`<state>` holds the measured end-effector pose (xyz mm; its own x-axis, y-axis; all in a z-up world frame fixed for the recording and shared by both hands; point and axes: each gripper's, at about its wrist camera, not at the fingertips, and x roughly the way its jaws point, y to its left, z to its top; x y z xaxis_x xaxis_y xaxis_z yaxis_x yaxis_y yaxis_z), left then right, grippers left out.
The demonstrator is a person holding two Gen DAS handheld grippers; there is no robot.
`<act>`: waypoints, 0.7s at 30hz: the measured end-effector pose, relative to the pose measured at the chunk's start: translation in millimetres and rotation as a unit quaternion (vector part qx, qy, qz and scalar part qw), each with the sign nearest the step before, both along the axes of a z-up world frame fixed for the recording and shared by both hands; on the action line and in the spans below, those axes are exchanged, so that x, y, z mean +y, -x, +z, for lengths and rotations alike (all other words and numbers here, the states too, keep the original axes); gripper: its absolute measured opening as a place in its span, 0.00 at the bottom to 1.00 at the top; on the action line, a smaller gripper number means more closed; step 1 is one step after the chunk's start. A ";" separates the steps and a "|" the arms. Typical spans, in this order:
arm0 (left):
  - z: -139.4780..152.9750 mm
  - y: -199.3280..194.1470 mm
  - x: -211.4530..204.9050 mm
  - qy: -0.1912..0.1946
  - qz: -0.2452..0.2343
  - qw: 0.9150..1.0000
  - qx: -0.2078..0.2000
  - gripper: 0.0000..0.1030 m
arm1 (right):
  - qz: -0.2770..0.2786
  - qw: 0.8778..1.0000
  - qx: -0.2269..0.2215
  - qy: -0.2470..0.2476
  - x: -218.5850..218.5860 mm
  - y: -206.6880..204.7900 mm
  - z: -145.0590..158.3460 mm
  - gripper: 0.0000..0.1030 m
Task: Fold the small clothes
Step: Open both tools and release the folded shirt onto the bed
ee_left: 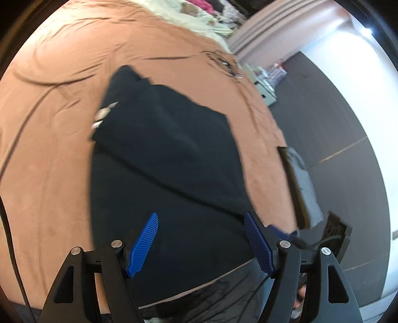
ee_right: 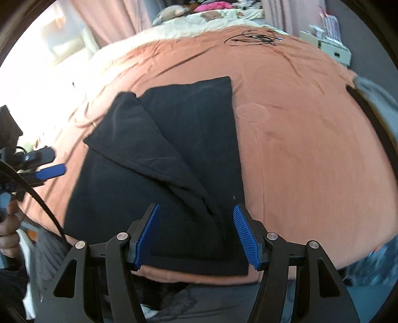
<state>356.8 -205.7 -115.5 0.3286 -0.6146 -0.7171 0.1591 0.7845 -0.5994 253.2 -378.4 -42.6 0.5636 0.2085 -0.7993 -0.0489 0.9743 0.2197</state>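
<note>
A black garment (ee_left: 169, 139) lies flat on the orange bedspread (ee_left: 49, 149), with one part folded diagonally across it. A small white label (ee_left: 102, 116) peeks out at its left edge. My left gripper (ee_left: 201, 218) hovers over the garment's near part, open, with nothing between its blue pads. In the right wrist view the same garment (ee_right: 174, 139) fills the middle. My right gripper (ee_right: 196, 208) is open above its near edge, the fold's lower tip between the fingers but untouched. The left gripper (ee_right: 49, 171) shows at the left, beside the cloth.
The bedspread (ee_right: 311, 149) stretches wide to the right. A black wiry tangle (ee_right: 253, 38) lies at its far side, before a cream blanket (ee_right: 199, 22). Grey clothing (ee_left: 303, 188) hangs off the bed's right edge above dark floor (ee_left: 335, 111). A person's hand (ee_right: 7, 223) shows at left.
</note>
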 end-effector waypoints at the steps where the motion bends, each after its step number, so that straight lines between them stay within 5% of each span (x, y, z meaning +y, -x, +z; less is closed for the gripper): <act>1: -4.4 2.0 6.9 -0.004 0.005 1.000 0.004 0.71 | 0.005 1.000 0.001 0.011 4.0 -4.8 1.1 0.58; 4: -15.9 7.4 22.7 -0.018 0.019 1.000 0.012 0.71 | 0.032 0.999 0.012 0.041 17.4 -22.1 -1.0 0.53; 9: -34.5 13.5 39.1 -0.041 0.035 0.998 0.033 0.70 | 0.057 0.995 0.043 0.067 27.3 -48.6 -14.9 0.15; 11: -40.5 15.5 42.1 -0.048 0.038 0.997 0.041 0.69 | 0.061 0.996 0.048 0.043 24.5 -51.3 -13.3 0.07; 21: -54.4 24.1 38.4 -0.077 0.031 0.995 0.051 0.59 | 0.036 0.999 0.020 -0.014 -0.2 -22.3 4.7 0.04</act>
